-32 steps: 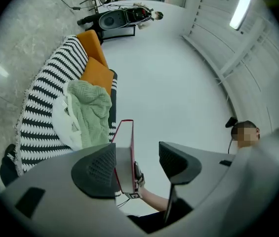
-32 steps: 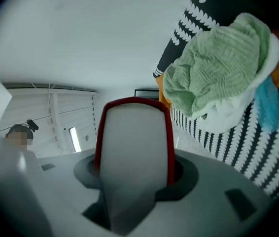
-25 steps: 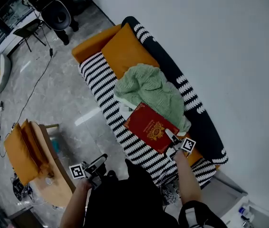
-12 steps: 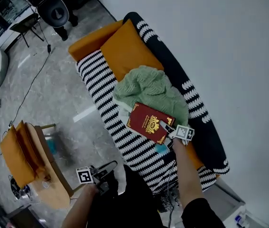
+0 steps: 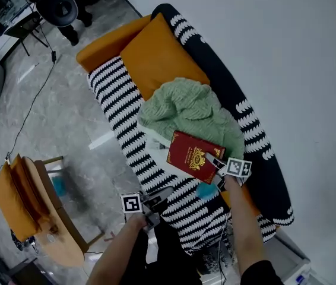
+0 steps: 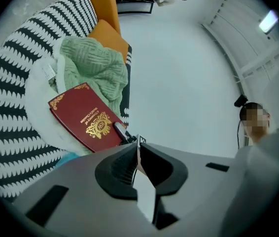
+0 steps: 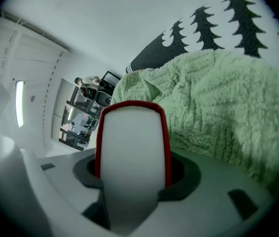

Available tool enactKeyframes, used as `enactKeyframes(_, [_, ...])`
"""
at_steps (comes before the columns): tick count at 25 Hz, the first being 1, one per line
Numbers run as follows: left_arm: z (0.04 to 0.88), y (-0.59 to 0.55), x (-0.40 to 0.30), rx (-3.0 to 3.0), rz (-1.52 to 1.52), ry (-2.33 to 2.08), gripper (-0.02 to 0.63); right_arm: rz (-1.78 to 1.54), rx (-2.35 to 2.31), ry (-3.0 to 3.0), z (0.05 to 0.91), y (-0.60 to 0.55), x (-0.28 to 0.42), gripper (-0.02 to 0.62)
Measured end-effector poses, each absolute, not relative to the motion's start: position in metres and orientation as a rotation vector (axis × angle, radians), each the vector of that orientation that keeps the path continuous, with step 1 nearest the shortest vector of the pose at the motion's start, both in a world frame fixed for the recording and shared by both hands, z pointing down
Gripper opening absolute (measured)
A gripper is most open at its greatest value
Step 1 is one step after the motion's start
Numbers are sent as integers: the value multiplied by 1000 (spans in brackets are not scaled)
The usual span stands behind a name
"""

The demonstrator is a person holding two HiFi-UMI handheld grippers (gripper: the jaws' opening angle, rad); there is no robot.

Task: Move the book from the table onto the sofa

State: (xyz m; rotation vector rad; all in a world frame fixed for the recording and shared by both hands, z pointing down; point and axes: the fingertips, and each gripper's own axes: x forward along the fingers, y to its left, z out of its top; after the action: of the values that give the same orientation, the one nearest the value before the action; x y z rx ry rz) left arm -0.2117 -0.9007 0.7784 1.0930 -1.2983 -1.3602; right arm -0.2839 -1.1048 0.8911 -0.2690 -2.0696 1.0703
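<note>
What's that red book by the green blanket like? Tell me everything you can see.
The book is a closed hardback with a dark red cover, gold corner ornaments, a gold emblem and lettering too small to read; its pages look white. It lies nearly flat, cover up, over the striped sofa seat, one corner over the green knitted blanket. The right claw grips its near edge, one finger across the cover. Whether it fully rests there I cannot tell.
</note>
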Motion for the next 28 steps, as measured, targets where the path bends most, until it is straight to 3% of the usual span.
enactKeyframes(10, [792,-878,-201,1057,-1183,-1375,11,946,-64,-2193,889,-1138,-272,264])
enactKeyframes(20, [743,-869,-196,1111,-1175,-1386,11,1152,134,-2326,818,-1193,-227,290])
enactKeyframes(25, [712,-853,-189,1123,-1170,-1420,11,1337,3,-2308,771,-1154,-174,9])
enactKeyframes(28, [689,-844,-185,1142,-1200,-1437,11,1437,-52,-2300,752,-1128,-138,8])
